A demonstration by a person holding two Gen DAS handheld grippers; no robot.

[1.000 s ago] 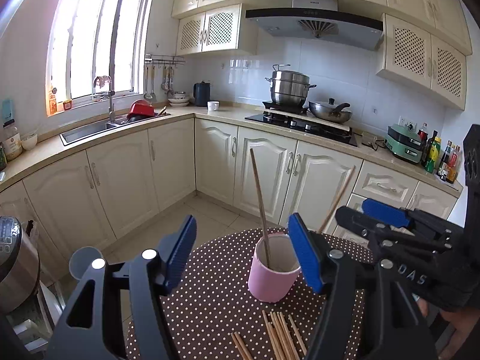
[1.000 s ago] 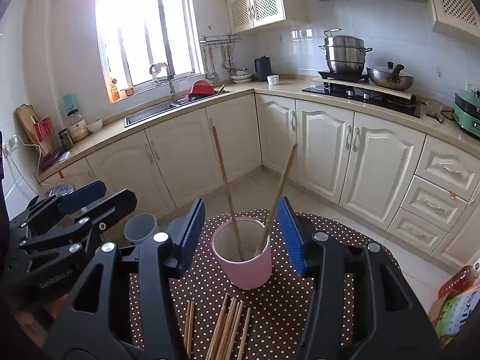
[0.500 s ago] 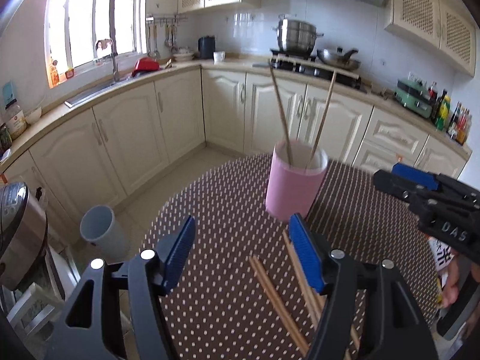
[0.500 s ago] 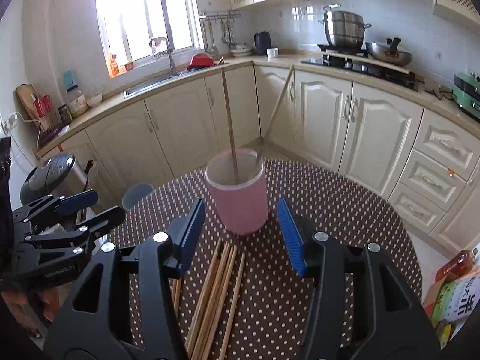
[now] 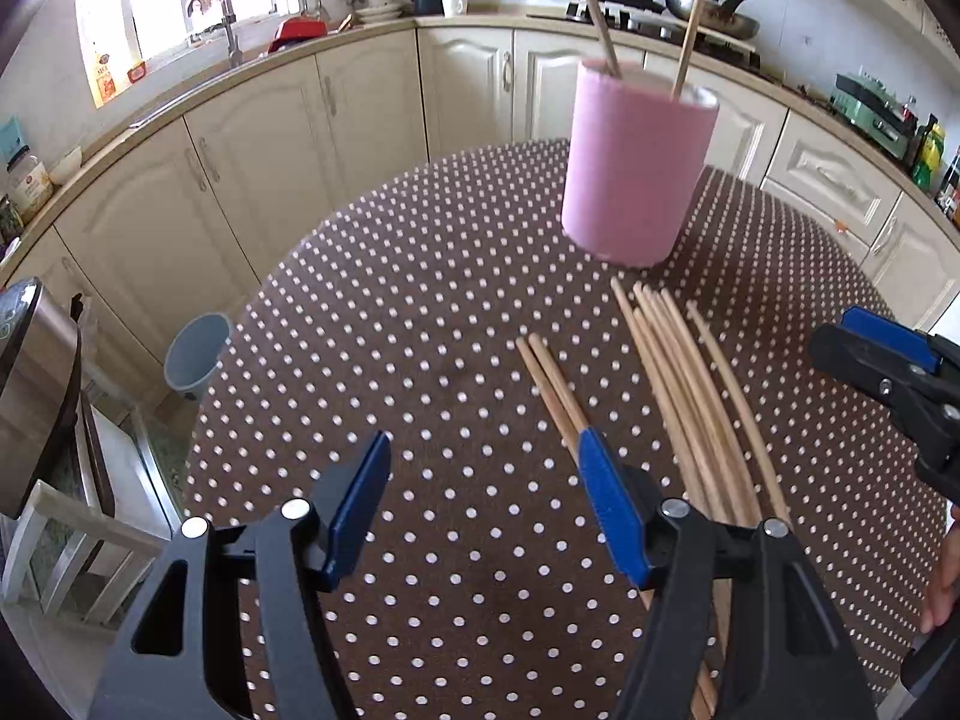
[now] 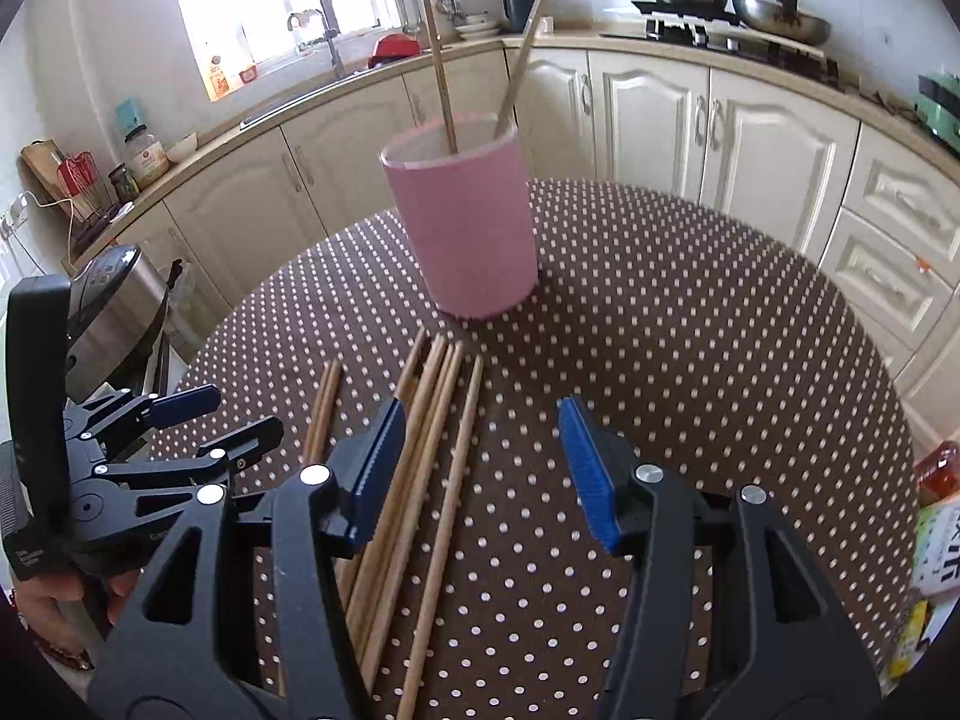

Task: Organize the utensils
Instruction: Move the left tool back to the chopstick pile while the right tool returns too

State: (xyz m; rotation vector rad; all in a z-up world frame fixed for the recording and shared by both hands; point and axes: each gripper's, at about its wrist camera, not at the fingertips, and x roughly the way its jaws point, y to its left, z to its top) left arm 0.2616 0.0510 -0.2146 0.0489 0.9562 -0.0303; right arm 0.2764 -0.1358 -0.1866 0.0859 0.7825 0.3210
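A pink cup stands on the brown polka-dot table with two chopsticks leaning in it. In front of it lie a bundle of loose chopsticks and a separate pair. My left gripper is open and empty above the table, its right finger over the pair. My right gripper hovers over the bundle. Its jaws are opening and hold nothing; one chopstick lies on the table below the gap.
Past the table's far left edge, a grey bin stands on the floor and a rice cooker sits on a stand. Cream kitchen cabinets ring the room. Printed packages lie at the table's right edge.
Both grippers have come down toward the table and tipped downward. The cup now sits higher and larger in both views, and the loose chopsticks have come under the fingers.
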